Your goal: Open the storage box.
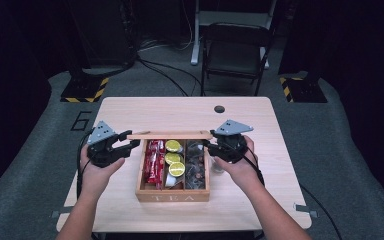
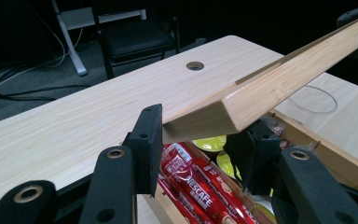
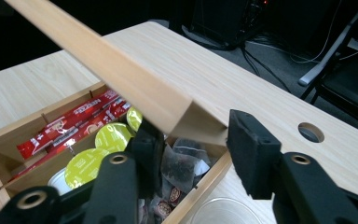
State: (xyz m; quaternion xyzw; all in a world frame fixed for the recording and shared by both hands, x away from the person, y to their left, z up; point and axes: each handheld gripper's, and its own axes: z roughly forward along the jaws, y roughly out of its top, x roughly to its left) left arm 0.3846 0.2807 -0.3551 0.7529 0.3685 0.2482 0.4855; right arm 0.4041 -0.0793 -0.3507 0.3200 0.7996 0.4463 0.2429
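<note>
A wooden tea box (image 1: 172, 196) stands in the middle of the table, its thin wooden lid (image 1: 170, 135) lifted along the back edge. My left gripper (image 1: 132, 141) is shut on the lid's left end (image 2: 242, 105), a pad on each side. My right gripper (image 1: 209, 145) is shut on the lid's right end (image 3: 135, 88); the end face sits between its pads (image 3: 249, 149). Inside the box lie red coffee sticks (image 1: 155, 160), yellow-green capsules (image 1: 174, 157) and dark tea bags (image 1: 196, 165).
A clear glass (image 1: 217, 165) stands on the table right beside the box, under my right hand. A round cable hole (image 1: 219, 109) is at the table's back. A black chair (image 1: 235, 50) stands on the floor beyond the table.
</note>
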